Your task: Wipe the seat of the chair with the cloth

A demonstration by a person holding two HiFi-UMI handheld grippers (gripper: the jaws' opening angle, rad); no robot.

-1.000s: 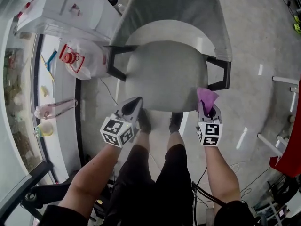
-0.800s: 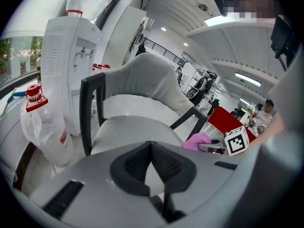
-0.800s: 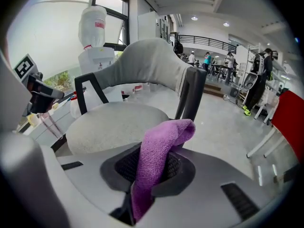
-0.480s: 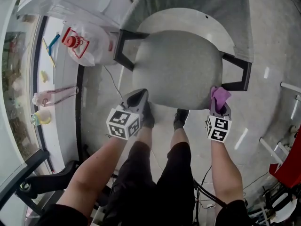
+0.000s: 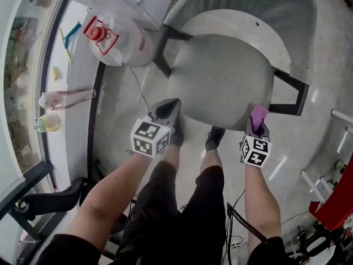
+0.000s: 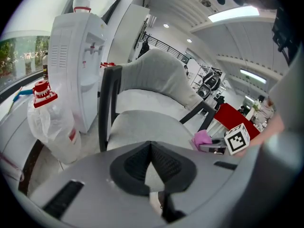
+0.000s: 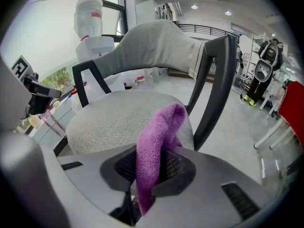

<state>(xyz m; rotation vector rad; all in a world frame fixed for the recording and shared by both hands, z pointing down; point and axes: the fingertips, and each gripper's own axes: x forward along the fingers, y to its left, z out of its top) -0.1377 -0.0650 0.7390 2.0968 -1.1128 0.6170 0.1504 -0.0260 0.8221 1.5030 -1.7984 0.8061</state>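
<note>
Your right tool (image 5: pixel 258 125), pinching the purple cloth (image 7: pixel 159 127), has neared the chair seat (image 5: pixel 220 81), just ahead-left. Your left tool (image 5: pixel 168 110) stays pressed together, empty.

Head cam: steeply down over chair seat (image 5: pixel 220 81). Left claw (image 5: pixel 167 108) and right claw (image 5: pixel 257 123) cams: low at its near edge, facing far. All share seat.

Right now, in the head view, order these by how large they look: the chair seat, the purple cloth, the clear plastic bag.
1. chair seat, by far the largest
2. clear plastic bag
3. purple cloth, clearly the smallest
</note>
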